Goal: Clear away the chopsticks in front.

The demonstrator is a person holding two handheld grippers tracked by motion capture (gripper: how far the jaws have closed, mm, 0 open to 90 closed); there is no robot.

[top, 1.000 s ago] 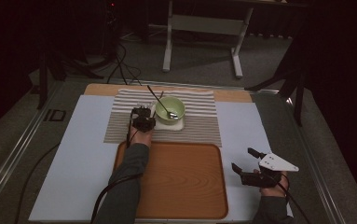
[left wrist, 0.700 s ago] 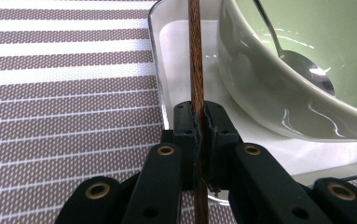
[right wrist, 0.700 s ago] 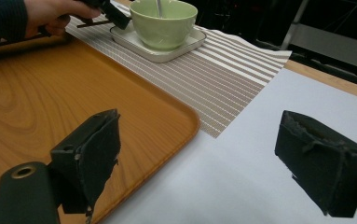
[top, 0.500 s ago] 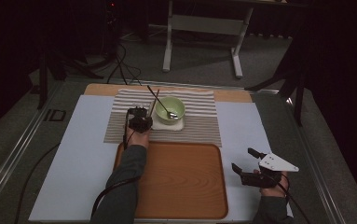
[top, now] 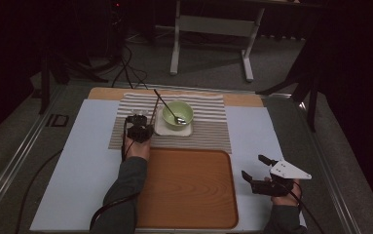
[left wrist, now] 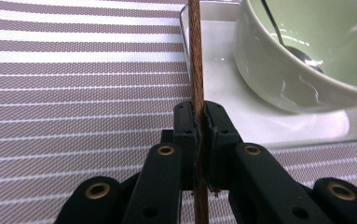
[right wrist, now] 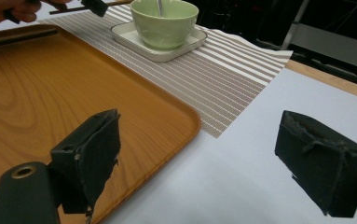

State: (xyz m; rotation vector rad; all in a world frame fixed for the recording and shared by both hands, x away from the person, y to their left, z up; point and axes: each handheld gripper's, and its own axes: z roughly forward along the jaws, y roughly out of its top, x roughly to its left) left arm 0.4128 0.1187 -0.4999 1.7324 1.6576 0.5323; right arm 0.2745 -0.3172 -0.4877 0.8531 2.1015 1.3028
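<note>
The left gripper (left wrist: 199,122) has its jaws pressed together on a thin brown chopstick (left wrist: 195,56), which runs straight up between the two black pads in the left gripper view and passes on below them. In the high view the same left gripper (top: 140,127) sits over the striped placemat (top: 208,134), just beside the white square saucer (top: 160,127), and the chopstick (top: 158,97) slants up and away from it toward the far edge of the mat. A pale green bowl (top: 177,113) stands on the saucer, with a metal spoon (top: 170,113) leaning inside it, its bowl end down in the hollow. In the left gripper view the chopstick lies along the saucer's left rim, close to the green bowl (left wrist: 306,60) but apart from it. The right gripper (top: 262,169) rests well apart from all this, at the near right of the surface (top: 77,161), on the pale blue covering just beside the wooden tray (top: 189,187). Its jaws are spread wide with nothing between them; in the right gripper view the two black pads (right wrist: 94,154) stand far from each other, with the tray's rounded corner (right wrist: 185,122) and the bare covering showing in the gap.
</note>
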